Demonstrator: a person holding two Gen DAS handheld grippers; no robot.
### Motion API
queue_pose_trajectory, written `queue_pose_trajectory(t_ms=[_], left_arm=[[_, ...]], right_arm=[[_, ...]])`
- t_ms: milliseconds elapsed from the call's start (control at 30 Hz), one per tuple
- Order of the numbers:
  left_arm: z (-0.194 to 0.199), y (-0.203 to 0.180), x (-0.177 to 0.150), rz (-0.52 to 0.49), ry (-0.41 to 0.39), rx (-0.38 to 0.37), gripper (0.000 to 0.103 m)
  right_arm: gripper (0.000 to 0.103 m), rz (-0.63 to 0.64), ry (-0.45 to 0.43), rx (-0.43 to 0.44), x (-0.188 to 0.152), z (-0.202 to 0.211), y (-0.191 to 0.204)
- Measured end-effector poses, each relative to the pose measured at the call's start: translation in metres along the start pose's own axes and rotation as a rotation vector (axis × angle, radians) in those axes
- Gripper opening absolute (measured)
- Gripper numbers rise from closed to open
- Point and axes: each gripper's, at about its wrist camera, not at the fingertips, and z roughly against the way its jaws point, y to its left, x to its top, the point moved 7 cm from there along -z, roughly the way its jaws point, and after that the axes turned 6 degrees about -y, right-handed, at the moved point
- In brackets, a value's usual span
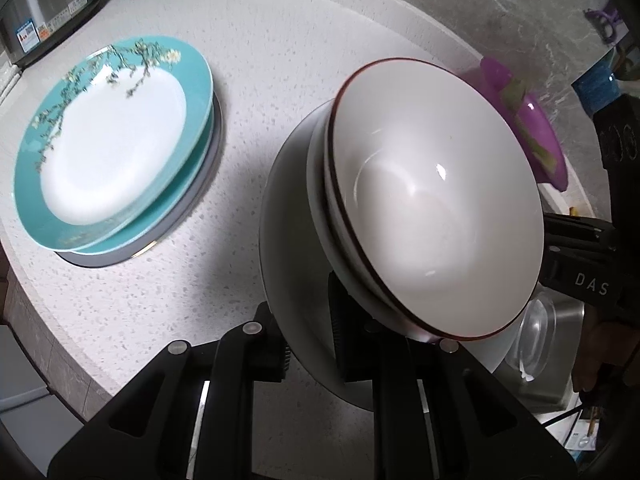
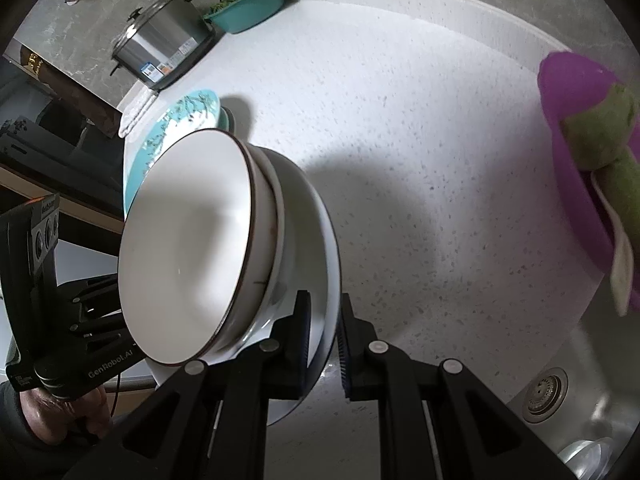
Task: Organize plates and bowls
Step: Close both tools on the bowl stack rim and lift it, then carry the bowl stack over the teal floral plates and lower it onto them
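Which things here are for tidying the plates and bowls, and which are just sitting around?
For the job:
- stack of white brown-rimmed bowls on a wide white plate
- pile of teal flower-patterned plates
- left gripper and right gripper, both clamped on the white plate

Just lying about:
- shiny steel cooking pot
- teal tub of greens
- purple plastic basin holding a green cloth

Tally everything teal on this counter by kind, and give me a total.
Teal plates: 2, one stacked on the other
Teal basin: 1, holding greens, at the back by the wall
Total: 3
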Motion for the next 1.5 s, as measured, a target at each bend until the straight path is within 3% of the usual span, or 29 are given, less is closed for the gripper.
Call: queue_pose_trajectory(t_ms=[433, 800, 1033, 1500], left_arm=[[0.051, 0.031, 0.014, 0.03, -0.035, 0.021, 0.014], [0.09, 0.09, 0.041, 0.073, -0.08, 0.058, 0.014], [0.089, 0.132, 0.059, 0.078, -0.082, 0.084, 0.014], [0.044, 0.223, 0.093, 0.055, -0.036, 0.123, 0.014]], right_arm=[[0.014, 0.058, -0.03, 0.032, 0.023, 0.016, 0.041], [0.014, 0.139, -0.042, 0.064, 0.066, 0.004, 0.089], [0.014, 0.152, -0.034, 0.072, 0.091, -0.021, 0.115], [0.014, 0.127, 0.023, 0.054, 0.126, -0.104, 0.144]])
